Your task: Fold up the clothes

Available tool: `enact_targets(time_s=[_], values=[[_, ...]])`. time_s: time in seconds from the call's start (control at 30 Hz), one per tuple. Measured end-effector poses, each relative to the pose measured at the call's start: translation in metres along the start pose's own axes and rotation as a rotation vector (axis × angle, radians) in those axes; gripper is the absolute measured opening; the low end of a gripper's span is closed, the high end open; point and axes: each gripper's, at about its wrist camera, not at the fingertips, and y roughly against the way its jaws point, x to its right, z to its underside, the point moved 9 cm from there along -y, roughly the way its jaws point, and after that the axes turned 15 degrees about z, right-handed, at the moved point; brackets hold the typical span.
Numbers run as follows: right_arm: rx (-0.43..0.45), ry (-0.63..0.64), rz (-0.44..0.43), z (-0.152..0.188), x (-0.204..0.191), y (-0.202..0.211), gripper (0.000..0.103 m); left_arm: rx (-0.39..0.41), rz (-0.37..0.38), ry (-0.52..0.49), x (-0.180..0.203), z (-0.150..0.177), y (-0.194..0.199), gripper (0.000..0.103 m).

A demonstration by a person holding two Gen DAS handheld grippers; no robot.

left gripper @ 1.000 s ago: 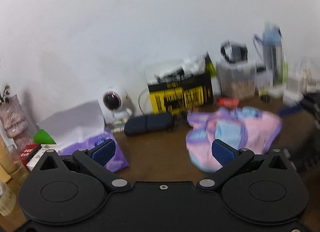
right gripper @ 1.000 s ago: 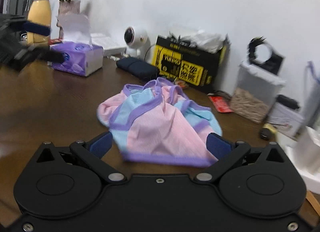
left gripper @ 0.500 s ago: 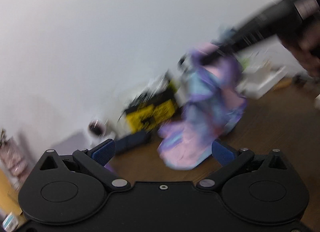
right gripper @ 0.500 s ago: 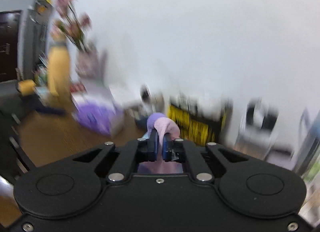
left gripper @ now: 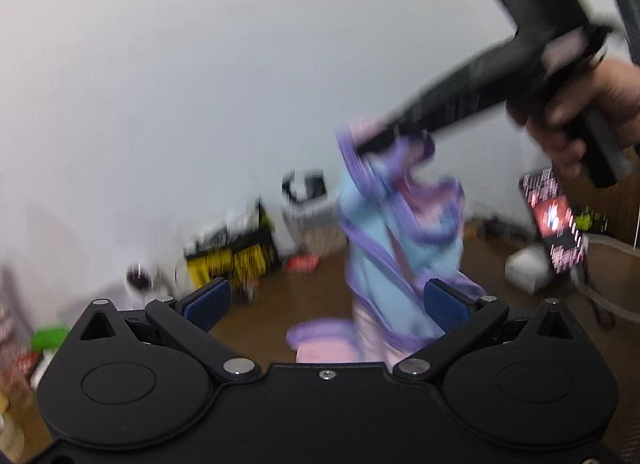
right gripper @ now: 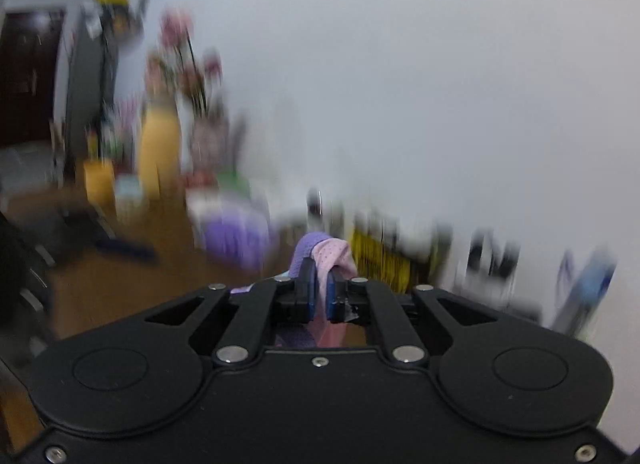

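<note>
A small pink and light-blue garment with purple trim (left gripper: 394, 248) hangs in the air above the brown table (left gripper: 280, 296), its lower end near the tabletop. My right gripper (right gripper: 319, 296) is shut on a fold of it (right gripper: 328, 254); in the left wrist view the right gripper (left gripper: 372, 143) holds the garment's top edge from the upper right. My left gripper (left gripper: 326, 302) is open and empty, its blue pads (left gripper: 206, 302) low in front of the hanging garment, the right pad close beside it.
Along the wall stand a yellow and black box (left gripper: 232, 254), a clear container (left gripper: 312, 219), a round white camera (left gripper: 140, 278) and a purple tissue box (right gripper: 236, 234). A yellow vase with flowers (right gripper: 158, 151) stands far left. A phone (left gripper: 554, 219) stands at right.
The garment lay flat on the table a second ago. My right gripper shut on it and lifted it up; it now hangs higher. Both views have swung with the motion.
</note>
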Motion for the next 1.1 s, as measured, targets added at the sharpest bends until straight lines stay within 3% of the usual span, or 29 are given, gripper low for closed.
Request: enact_targets(time_s=[0.07,0.13,0.17,0.2,0.23,0.27,0.4,0.47,0.53,0.6,0.63,0.67,0.7,0.77,0.8,0.97,1.1], values=[[-0.14,0.013,0.05,0.046,0.004,-0.047,0.023,-0.038,0.006,0.07,-0.002,0.025,-0.009,0.103],[-0.207,0.011,0.09,0.081,0.011,-0.066,0.025,-0.061,0.022,0.095,-0.001,0.039,-0.011,0.103],[-0.202,0.003,0.093,0.088,0.014,-0.064,0.04,-0.089,0.037,0.093,0.002,0.05,-0.018,0.103],[-0.198,-0.005,0.098,0.093,0.018,-0.062,0.07,-0.101,0.046,0.084,0.003,0.054,-0.02,0.103],[-0.192,-0.021,0.113,0.097,0.022,-0.059,0.08,-0.113,0.053,0.072,0.003,0.057,-0.02,0.103],[-0.174,-0.054,0.129,0.103,0.028,-0.051,0.082,-0.119,0.061,0.055,0.005,0.056,-0.026,0.103],[-0.185,-0.104,0.035,0.126,0.013,-0.036,0.08,-0.105,0.075,0.078,0.001,0.051,-0.064,0.103],[-0.209,-0.121,-0.005,0.138,0.002,-0.036,0.076,-0.11,0.121,0.105,0.012,0.049,-0.088,0.103],[-0.229,-0.137,-0.035,0.144,-0.005,-0.04,0.065,-0.111,0.145,0.105,0.016,0.05,-0.098,0.103],[-0.264,-0.129,-0.058,0.153,-0.01,-0.052,0.043,-0.11,0.145,0.094,0.012,0.045,-0.111,0.103],[-0.279,-0.125,-0.057,0.158,-0.011,-0.057,0.038,-0.108,0.144,0.098,0.01,0.044,-0.111,0.103],[-0.292,-0.119,-0.053,0.163,-0.011,-0.059,0.021,-0.101,0.139,0.13,0.002,0.037,-0.113,0.103],[-0.291,-0.109,-0.05,0.166,-0.011,-0.059,0.014,-0.094,0.134,0.164,-0.007,0.029,-0.115,0.103],[-0.263,-0.038,-0.038,0.169,-0.021,-0.047,0.014,-0.098,0.096,0.169,-0.013,0.011,-0.123,0.103],[-0.246,0.008,-0.029,0.171,-0.028,-0.039,0.014,-0.103,0.082,0.148,-0.009,0.006,-0.127,0.103],[-0.147,0.269,-0.02,0.185,-0.082,0.005,0.014,-0.187,0.174,-0.165,0.055,0.002,-0.157,0.103],[-0.132,0.214,0.0,0.188,-0.082,0.012,0.014,-0.246,0.206,-0.3,0.078,0.006,-0.171,0.103]])
